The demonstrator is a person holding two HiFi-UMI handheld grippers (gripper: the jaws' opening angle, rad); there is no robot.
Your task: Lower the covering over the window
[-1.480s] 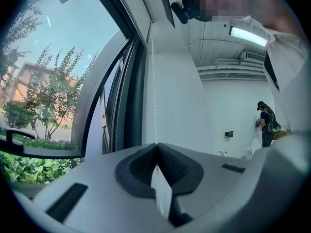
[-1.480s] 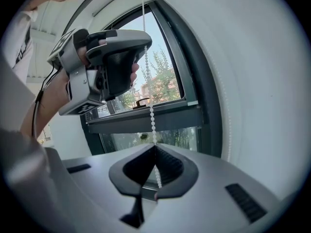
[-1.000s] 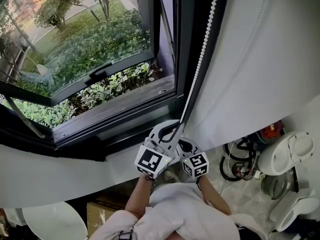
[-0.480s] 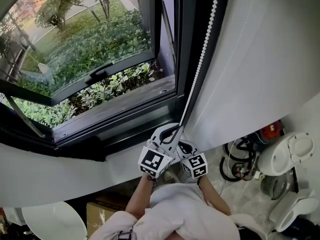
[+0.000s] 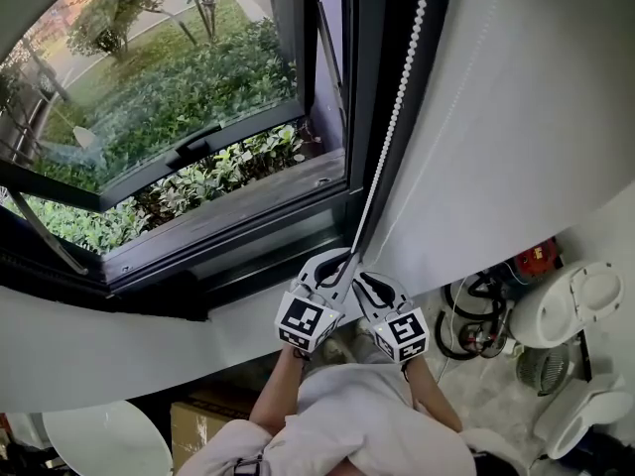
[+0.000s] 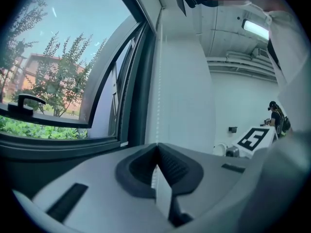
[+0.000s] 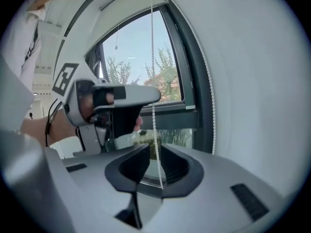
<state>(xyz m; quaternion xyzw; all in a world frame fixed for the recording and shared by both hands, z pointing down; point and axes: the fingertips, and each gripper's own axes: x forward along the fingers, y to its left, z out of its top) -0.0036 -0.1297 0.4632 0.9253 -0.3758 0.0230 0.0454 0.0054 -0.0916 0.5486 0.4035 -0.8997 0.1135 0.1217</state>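
The left claw (image 6: pixel 156 165) is clenched on the bead chain (image 5: pixel 397 117), holding its tension, while the right claw (image 7: pixel 150 166) is opening around that chain, probably to regrip.

The left gripper (image 5: pixel 338 262) and right gripper (image 5: pixel 368 285) have light grey moulded shells with dark rectangular slots (image 7: pixel 248 200) and black ribbed pads (image 7: pixel 134 167). Each carries a cube (image 5: pixel 307 322) bearing black-and-white square markers. The person wears a white short-sleeved shirt (image 5: pixel 367 424).
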